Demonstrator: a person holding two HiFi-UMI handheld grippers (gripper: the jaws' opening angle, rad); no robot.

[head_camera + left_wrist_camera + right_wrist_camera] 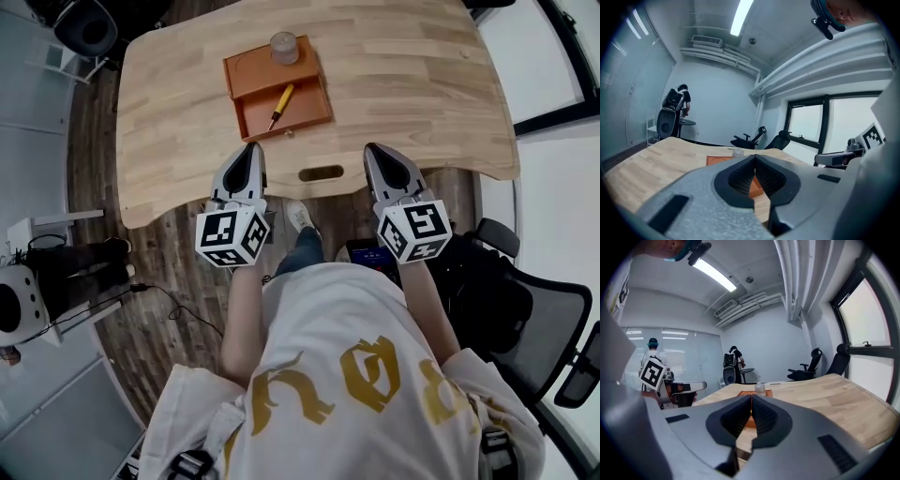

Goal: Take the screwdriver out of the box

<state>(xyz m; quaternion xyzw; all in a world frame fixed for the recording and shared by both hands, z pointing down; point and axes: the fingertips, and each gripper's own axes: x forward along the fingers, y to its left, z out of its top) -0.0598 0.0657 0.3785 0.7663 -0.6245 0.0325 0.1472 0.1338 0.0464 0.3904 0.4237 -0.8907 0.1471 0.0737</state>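
Note:
An orange box (pixel 246 77) lies open on the wooden table (pixel 403 84), a little left of centre. In its front compartment a yellow-handled screwdriver (pixel 280 105) lies slantwise. My left gripper (pixel 251 150) hovers at the table's near edge, just in front of the box, its jaws shut with nothing between them. My right gripper (pixel 371 152) hangs level with it further right, jaws shut and empty too. In the left gripper view the box (pixel 717 160) shows beyond the closed tips (pixel 754 157); in the right gripper view the box (pixel 743 393) lies past the tips (pixel 751 397).
A small clear jar (pixel 284 47) stands on the box's back part. The table's near edge has an oval cable slot (pixel 321 173). A black office chair (pixel 525 319) sits behind me at right; a white device (pixel 19 300) and cables lie on the floor at left.

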